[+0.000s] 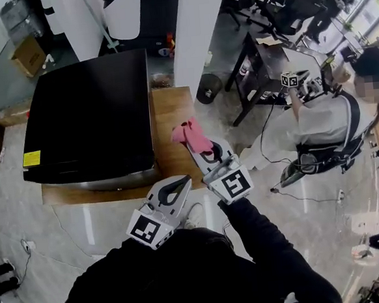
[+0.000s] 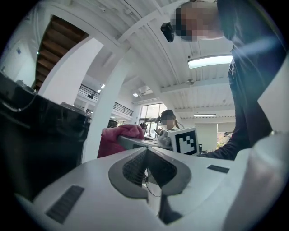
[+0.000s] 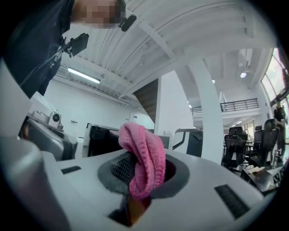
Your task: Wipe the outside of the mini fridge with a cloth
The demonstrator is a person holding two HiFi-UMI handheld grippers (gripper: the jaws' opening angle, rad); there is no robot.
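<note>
Mini fridge (image 1: 89, 116), black and boxy, takes up most of the wooden tabletop (image 1: 171, 116) and stands to the left of and beyond both claws. A yellow label (image 1: 31, 158) sits at its near left corner, its print too small to read. The right claw (image 1: 201, 148) is clamped on the pink cloth (image 1: 191, 136), held bunched over the bare strip of tabletop just right of the fridge and apart from its side. The head view hides the grip itself, but the right gripper view shows the cloth (image 3: 142, 158) folded and pinched between the ribbed pads. The left claw (image 1: 181, 181), beside the right one and nearer the person, has its jaws together on nothing, as its own view shows. In that view the fridge is only a dark mass at left, and the right claw's black-and-white marker cube (image 2: 186, 140) shows ahead.
</note>
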